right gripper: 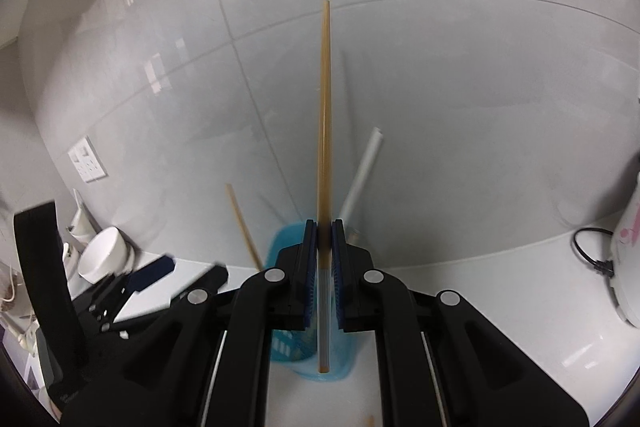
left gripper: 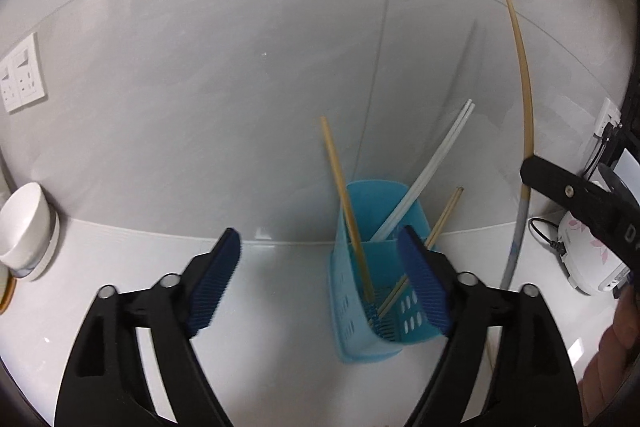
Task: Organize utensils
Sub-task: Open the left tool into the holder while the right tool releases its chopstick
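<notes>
Here, a white counter (left gripper: 280, 307) against a white tiled wall (left gripper: 240, 87). A blue perforated caddy (left gripper: 352, 307) stands on it near the wall, just ahead of the left gripper (left gripper: 320, 279).

Left gripper: fingers (left gripper: 216, 283) spread wide, nothing between the pads. The right-hand finger overlaps the caddy's right side in this view; contact cannot be told.

In the caddy: one tan chopstick (left gripper: 348, 211) leaning left, a white pair (left gripper: 424, 179) leaning right toward the wall, and a thinner tan pair (left gripper: 440, 219) leaning lower to the right. Their lower ends sit inside, against the slotted wall.

Right gripper (right gripper: 324, 247): fingers (right gripper: 308, 267) pressed together, pinching a long tan chopstick (right gripper: 324, 107) near its lower part. It stands roughly upright, top end well above the fingers. Its lower stretch is pale and ribbed, with the tip hanging over the caddy (right gripper: 288, 347) in the right wrist view; whether the tip is inside cannot be told. From the left wrist view the same chopstick (left gripper: 524, 87) shows at the far right, to the right of the caddy.

Around: a white bowl (left gripper: 24, 223) tilted on stacked dishes at the left, wall sockets (left gripper: 20, 79) above it, a white appliance (left gripper: 588, 251) with a pink flower print and a black cord at the right. A bit of a hand (left gripper: 616, 347) shows at the right edge.
</notes>
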The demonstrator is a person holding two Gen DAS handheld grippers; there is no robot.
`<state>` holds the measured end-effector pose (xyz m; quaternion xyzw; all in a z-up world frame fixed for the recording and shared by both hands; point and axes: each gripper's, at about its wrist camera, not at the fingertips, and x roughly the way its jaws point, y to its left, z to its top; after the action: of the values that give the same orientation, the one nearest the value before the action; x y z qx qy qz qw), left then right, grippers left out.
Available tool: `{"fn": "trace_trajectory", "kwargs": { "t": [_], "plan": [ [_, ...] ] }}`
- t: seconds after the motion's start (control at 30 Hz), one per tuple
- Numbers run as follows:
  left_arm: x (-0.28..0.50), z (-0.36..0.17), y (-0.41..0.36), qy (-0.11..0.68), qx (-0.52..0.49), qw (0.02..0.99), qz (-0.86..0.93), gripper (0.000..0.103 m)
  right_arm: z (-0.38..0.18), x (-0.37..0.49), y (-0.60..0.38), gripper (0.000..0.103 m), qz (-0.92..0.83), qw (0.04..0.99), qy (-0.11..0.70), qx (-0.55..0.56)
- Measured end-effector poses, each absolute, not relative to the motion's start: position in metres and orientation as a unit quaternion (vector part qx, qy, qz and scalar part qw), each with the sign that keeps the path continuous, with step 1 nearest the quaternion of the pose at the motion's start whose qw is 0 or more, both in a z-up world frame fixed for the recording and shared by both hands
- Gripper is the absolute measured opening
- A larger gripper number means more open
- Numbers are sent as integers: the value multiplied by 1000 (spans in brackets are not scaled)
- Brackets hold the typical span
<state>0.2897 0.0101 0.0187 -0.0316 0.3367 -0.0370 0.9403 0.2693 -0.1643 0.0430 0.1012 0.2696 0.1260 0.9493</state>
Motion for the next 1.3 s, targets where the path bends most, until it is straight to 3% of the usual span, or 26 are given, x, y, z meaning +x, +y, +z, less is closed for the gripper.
{"fn": "trace_trajectory", "kwargs": {
  "t": [0.13, 0.5, 1.07, 1.17, 1.23, 1.3],
  "plan": [
    [285, 20, 27, 350, -43, 935, -31, 97, 44, 276, -154, 7, 139, 949, 261, 111],
    [284, 10, 42, 369, -44, 928, -18, 97, 27, 281, -135, 7, 147, 959, 217, 111],
    [289, 9, 58, 375, -52, 926, 0, 97, -12, 286, -107, 7, 137, 952, 269, 61],
    [289, 10, 56, 374, -42, 927, 0, 97, -10, 286, -104, 14, 140, 945, 290, 51],
    [289, 11, 57, 372, -38, 927, 0, 97, -5, 282, -106, 38, 137, 946, 290, 48],
    [287, 13, 58, 370, -40, 928, 1, 97, 1, 277, -108, 46, 130, 948, 287, 41]
  ]
}}
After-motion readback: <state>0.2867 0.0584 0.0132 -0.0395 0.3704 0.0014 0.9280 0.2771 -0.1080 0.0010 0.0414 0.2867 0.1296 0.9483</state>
